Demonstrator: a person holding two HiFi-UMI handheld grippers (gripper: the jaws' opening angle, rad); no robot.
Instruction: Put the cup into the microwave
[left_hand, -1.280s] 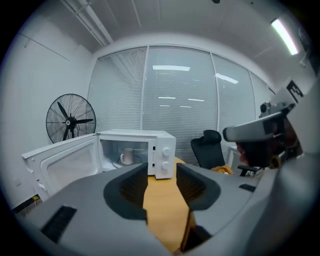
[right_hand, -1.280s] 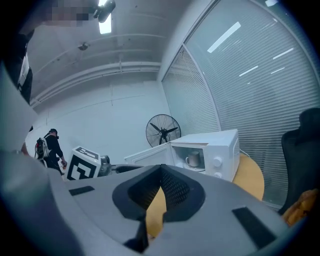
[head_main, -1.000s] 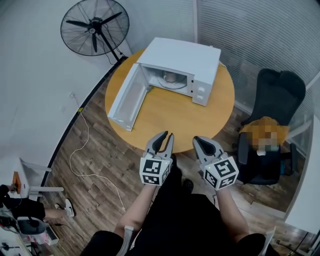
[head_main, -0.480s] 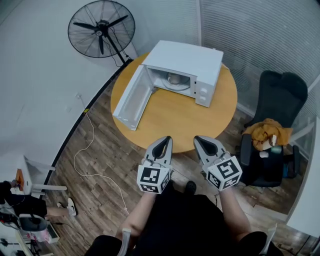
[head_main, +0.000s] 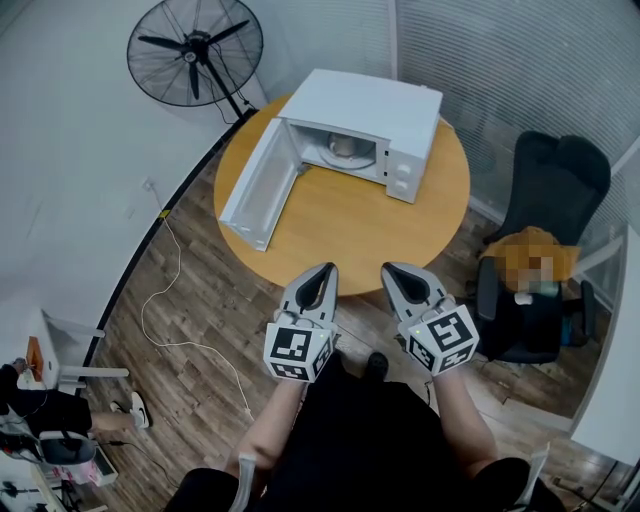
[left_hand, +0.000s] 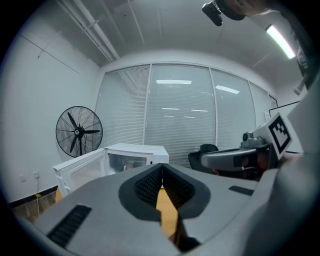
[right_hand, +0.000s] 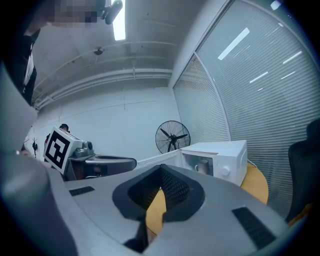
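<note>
left gripper (head_main: 327, 269) closed | cup (head_main: 342, 148) inside microwave (head_main: 372, 100) (door (head_main: 258, 195) open), far from fingers (head_main: 302, 292)

Microwave (head_main: 365, 125) is showing plain white, door incl. Cup (head_main: 342, 147) inside it is looking pale beige. Desk (head_main: 350, 230) under the microwave is glowing orange-tan, smooth wood tone. Floor (head_main: 200, 310) below is running a brown plank pattern, w/ a thin white cable (head_main: 178, 265) trailing left of the microwave. Fan (head_main: 195, 50) to the microwave's back-left is showing black; chair (head_main: 555, 185) to its right is also showing black. Blinds (head_main: 500, 60) behind it are showing fine pale-grey stripes. Left gripper (head_main: 328, 268) & right gripper (head_main: 388, 268), in front of the microwave, are showing light grey w/ b&w square-marker cubes. Fingers (left_hand: 142, 187) are carrying black cross-hatched pads.
</note>
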